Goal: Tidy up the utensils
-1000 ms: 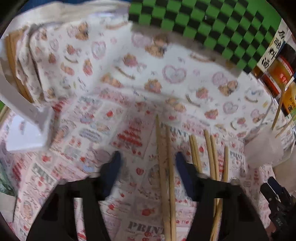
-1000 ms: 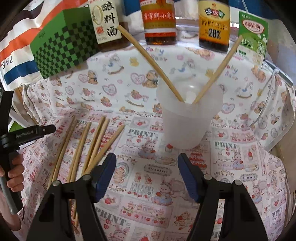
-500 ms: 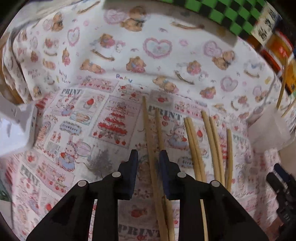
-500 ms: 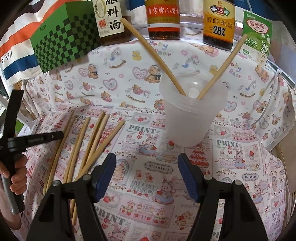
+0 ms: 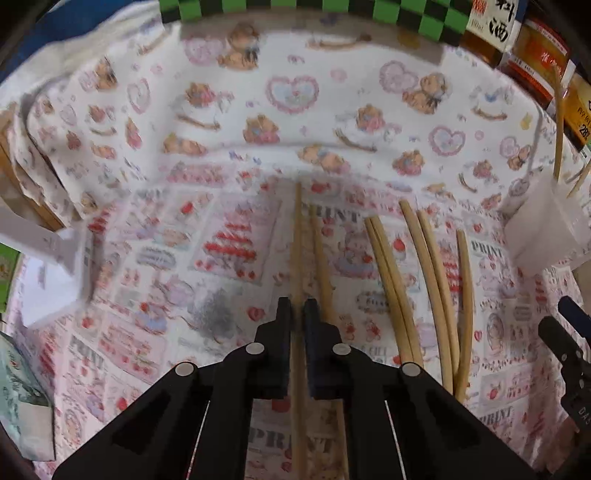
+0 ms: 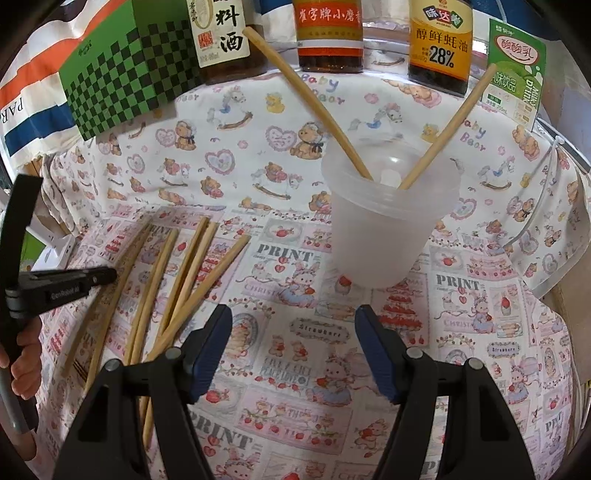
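Several wooden chopsticks (image 6: 184, 273) lie on the printed cloth, left of a translucent plastic cup (image 6: 388, 229) that holds two chopsticks (image 6: 310, 99). My left gripper (image 5: 297, 314) is shut on the leftmost chopstick (image 5: 297, 236), which runs between its fingers; a second chopstick (image 5: 321, 258) lies just to its right. The left gripper also shows in the right wrist view (image 6: 107, 275) over the left end of the row. My right gripper (image 6: 293, 343) is open and empty, low over the cloth in front of the cup.
A green checkered box (image 6: 122, 70), sauce bottles (image 6: 328, 33) and a drink carton (image 6: 517, 70) stand along the back. A white box (image 5: 48, 273) sits at the left. The cup also shows in the left wrist view (image 5: 546, 229) at the right.
My left gripper has moved over the leftmost chopstick and closed from wide open onto it. The right gripper has edged slightly forward and stays open.
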Demonstrator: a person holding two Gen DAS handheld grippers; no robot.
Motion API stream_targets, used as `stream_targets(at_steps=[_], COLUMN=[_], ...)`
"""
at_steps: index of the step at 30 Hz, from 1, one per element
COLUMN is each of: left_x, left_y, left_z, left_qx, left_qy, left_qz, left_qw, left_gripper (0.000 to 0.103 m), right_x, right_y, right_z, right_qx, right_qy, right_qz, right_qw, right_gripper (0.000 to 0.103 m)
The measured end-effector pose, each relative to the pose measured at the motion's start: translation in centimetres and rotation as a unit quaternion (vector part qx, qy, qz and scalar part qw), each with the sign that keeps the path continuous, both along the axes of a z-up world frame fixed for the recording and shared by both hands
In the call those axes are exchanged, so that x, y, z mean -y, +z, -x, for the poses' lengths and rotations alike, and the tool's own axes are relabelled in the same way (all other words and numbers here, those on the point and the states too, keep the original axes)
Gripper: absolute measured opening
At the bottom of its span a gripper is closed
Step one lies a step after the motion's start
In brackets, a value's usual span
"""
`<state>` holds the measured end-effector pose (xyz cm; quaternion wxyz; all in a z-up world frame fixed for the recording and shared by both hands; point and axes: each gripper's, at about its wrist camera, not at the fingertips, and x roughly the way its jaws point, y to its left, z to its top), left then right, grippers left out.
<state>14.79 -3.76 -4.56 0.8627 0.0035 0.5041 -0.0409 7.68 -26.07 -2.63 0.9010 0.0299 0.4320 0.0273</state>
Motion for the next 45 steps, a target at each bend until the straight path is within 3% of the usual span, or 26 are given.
stream_targets(at_steps=[9,12,17,23,27,31,33,37,43,45], left_x=[-1.8,-1.7,-1.6,-2.9,-3.2,-2.7,-2.5,-1.6,-2.5,-2.6], left_y=[4.6,4.4,2.1,-0.4,-0.6,0.0,0.3,1.2,0.8,0.5], left_z=[2.3,1.9,1.2,-0.2,-0.3,-0.1,0.0,0.9,4.0,5.6], left_qx=[0.090,0.064,0.012,-0.041,-0.020,-0.005,-0.009,0.005,-0.028,-0.031], left_qy=[-0.013,-0.025,0.004,0.038,0.035,0.025,0.015,0.001,-0.002,-0.005], left_qz=[0.097,0.120,0.081,0.066,0.065,0.035,0.029,-0.024,0.025,0.020], left_qw=[0.9911,0.9904,0.9967,0.9963,0.9970,0.9991,0.9994,0.9997,0.9993,0.9993], left_gripper=[0.006,0.006,0.006,0.006,0.006,0.008,0.014,0.021,0.023,0.023], right_x=[0.2,0.1,0.1,-0.2,-0.3,-0.3,-0.3,-0.3,-0.7,-0.9], right_y=[0.7,0.6,0.5,0.1,0.1,0.1,0.1,0.2,1.1,1.4], right_z=[0.3,0.2,0.2,0.0,0.0,0.1,0.1,0.2,0.8,1.1], right_qx=[0.010,0.007,0.006,-0.002,-0.002,-0.001,-0.001,-0.004,0.003,0.006], right_qy=[-0.001,0.000,0.002,0.007,0.009,0.011,0.011,0.010,0.022,0.027], right_qz=[-0.004,-0.004,-0.004,0.000,0.001,-0.001,-0.001,-0.008,-0.019,-0.023], right_qw=[1.000,1.000,1.000,1.000,1.000,1.000,1.000,1.000,1.000,0.999], right_gripper=[0.067,0.067,0.067,0.067,0.067,0.067,0.067,0.067,0.067,0.067])
